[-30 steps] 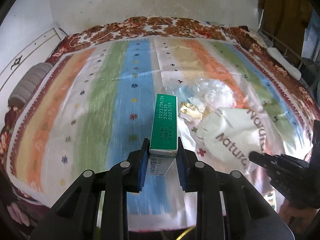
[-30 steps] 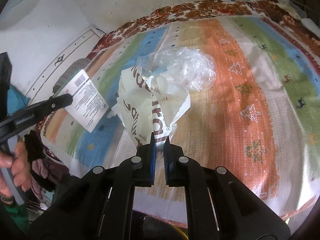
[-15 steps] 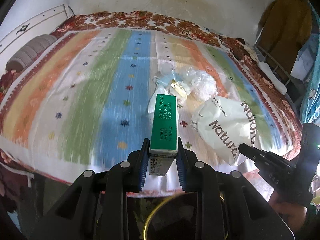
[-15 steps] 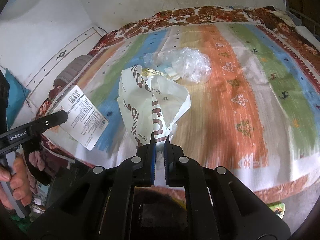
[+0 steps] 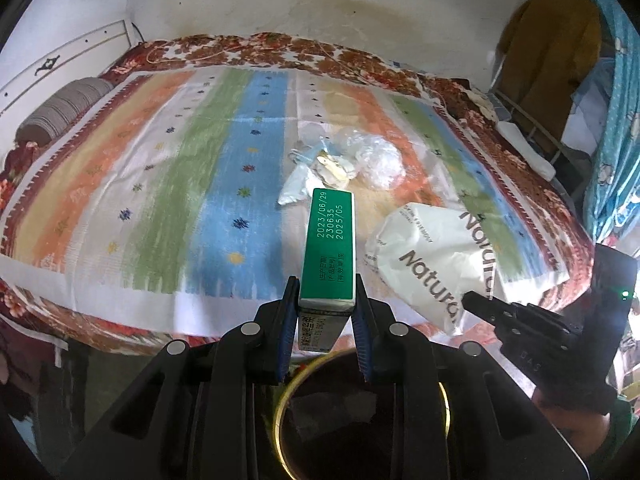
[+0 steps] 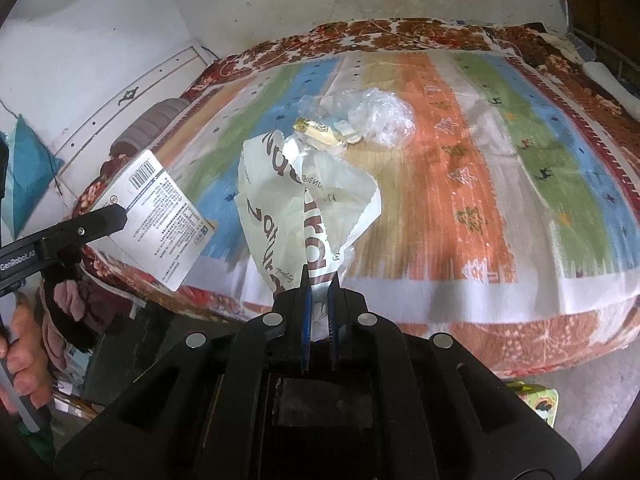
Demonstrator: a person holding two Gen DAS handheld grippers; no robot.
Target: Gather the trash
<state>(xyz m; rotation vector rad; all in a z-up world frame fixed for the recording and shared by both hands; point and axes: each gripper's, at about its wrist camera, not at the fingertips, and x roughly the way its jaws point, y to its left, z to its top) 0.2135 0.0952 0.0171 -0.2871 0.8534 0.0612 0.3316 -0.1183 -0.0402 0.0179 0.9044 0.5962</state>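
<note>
Left gripper (image 5: 325, 312) jaws clamp the box (image 5: 329, 252), long axis pointing far; right gripper (image 6: 319, 304) jaws pinch the bag (image 6: 296, 216), just right of it; bin (image 5: 360, 420) near, below.

A bed (image 5: 160, 184) fills the space ahead of both grippers, spread with a striped cover (image 6: 460, 200) in orange, green, blue and white, its border dark red with a floral print. Beyond it stands a stained white wall (image 5: 360, 4). To the far left a grey ribbed bolster (image 5: 60, 110) lies against a white headboard (image 5: 52, 68). To the right hang brown clothing (image 5: 548, 60) and a teal patterned cloth (image 5: 616, 120). Daylight is soft and even.
</note>
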